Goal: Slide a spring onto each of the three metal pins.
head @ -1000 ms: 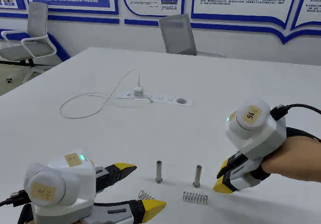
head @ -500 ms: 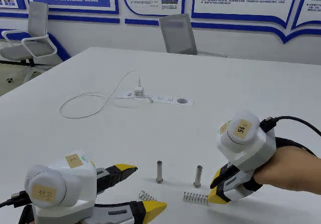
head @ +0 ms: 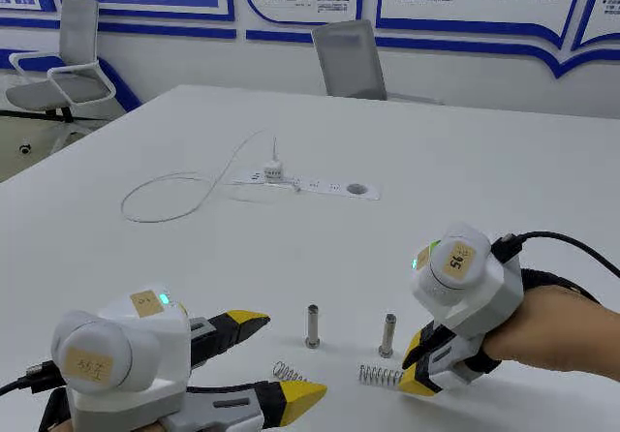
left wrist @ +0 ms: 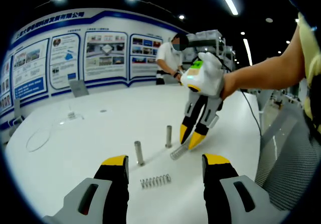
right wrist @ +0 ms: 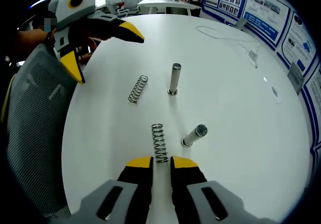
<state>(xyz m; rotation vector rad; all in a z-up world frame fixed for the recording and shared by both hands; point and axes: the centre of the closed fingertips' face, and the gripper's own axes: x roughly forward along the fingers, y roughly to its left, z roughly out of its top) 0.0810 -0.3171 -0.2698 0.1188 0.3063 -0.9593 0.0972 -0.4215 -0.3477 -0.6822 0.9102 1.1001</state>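
Left gripper (head: 288,354) is low at the near edge of the table (head: 465,180), jaws wide open and holding nothing. The left spring (head: 288,371) lies flat on the table in front of its tips, roughly in line with the gap between them, not touched. Right gripper (right wrist: 161,161) is down at the table, tips at the surface, jaws drawn to a narrow gap. The near end of the right spring (right wrist: 159,141) sits in that gap; can't tell if the pads actually pinch it. That spring lies flat, pointing away from the right gripper along its jaw line, with its far end just beside the base of the right pin (right wrist: 193,135). Right pin and left pin (right wrist: 174,78) both stand upright on the table, apart from each other, both bare with no spring on them. The left spring is near the left pin's base, not touching it. Farther back on the table are a white cable (head: 165,195), looped, and a power strip (head: 320,186), well apart from the work.
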